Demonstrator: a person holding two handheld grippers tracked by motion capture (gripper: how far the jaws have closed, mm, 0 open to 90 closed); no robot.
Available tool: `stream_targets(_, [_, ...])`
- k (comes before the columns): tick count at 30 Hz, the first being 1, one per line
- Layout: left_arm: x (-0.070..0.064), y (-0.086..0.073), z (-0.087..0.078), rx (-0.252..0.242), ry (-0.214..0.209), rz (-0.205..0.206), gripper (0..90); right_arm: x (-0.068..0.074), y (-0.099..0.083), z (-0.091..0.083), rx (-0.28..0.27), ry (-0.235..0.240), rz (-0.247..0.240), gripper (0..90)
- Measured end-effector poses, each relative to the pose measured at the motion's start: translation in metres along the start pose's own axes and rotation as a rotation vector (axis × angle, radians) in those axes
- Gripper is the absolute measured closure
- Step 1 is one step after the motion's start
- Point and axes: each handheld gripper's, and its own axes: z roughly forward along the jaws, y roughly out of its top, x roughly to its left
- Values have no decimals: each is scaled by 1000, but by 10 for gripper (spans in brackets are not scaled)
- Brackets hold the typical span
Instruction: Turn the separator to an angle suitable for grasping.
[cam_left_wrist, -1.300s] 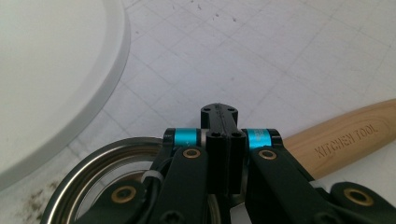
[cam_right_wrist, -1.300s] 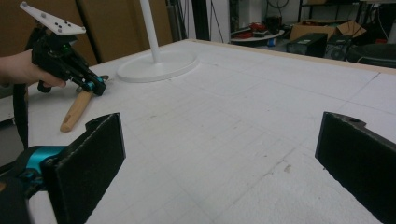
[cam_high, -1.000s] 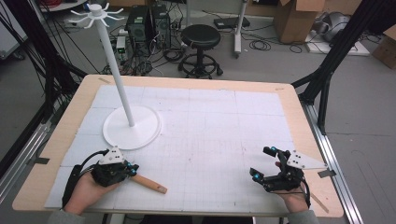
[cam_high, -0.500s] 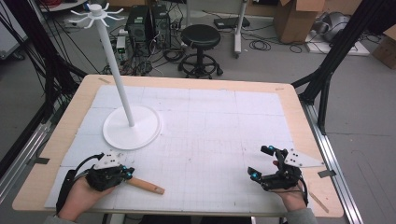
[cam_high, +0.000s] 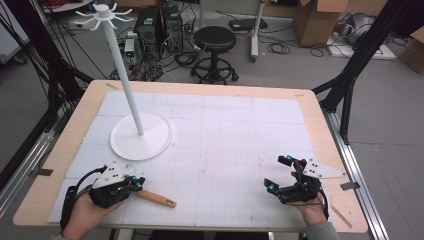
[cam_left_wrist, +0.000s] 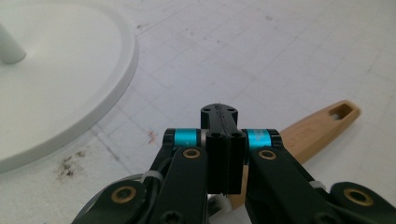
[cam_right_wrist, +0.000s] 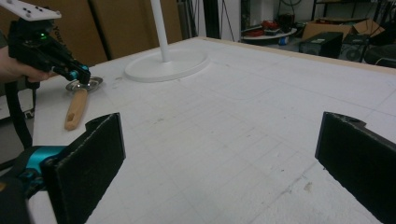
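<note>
White hook stand (cam_high: 140, 135), black stool (cam_high: 214, 40)

The left gripper (cam_left_wrist: 219, 122) has its jaws pressed together over the white desk (cam_left_wrist: 289, 56). A wooden handle (cam_left_wrist: 317, 126) runs out from under it to the right; a white round base (cam_left_wrist: 56, 88) lies left.

A black stool (cam_high: 214, 42), cardboard boxes (cam_high: 316, 20) and cables lie on the grey floor (cam_high: 390, 125) beyond the table (cam_high: 310, 107)

Wooden-handled utensil (cam_high: 156, 198) with small round metal head, lying flat near front left of white tabletop (cam_high: 225, 130), holed handle end pointing right.
</note>
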Motion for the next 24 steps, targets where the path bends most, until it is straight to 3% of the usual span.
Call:
stream_targets(11, [-38, -3, -4, 10, -93, 79, 900, 1, 1, 2, 2, 4, 0, 6])
stream_targets(13, [-41, -4, 0, 23, -103, 97, 900, 1, 1, 3, 3, 5, -1, 6])
stream_targets(24, [-47, -7, 15, 65, -139, 112, 900, 1, 0, 0, 5, 3, 3, 6])
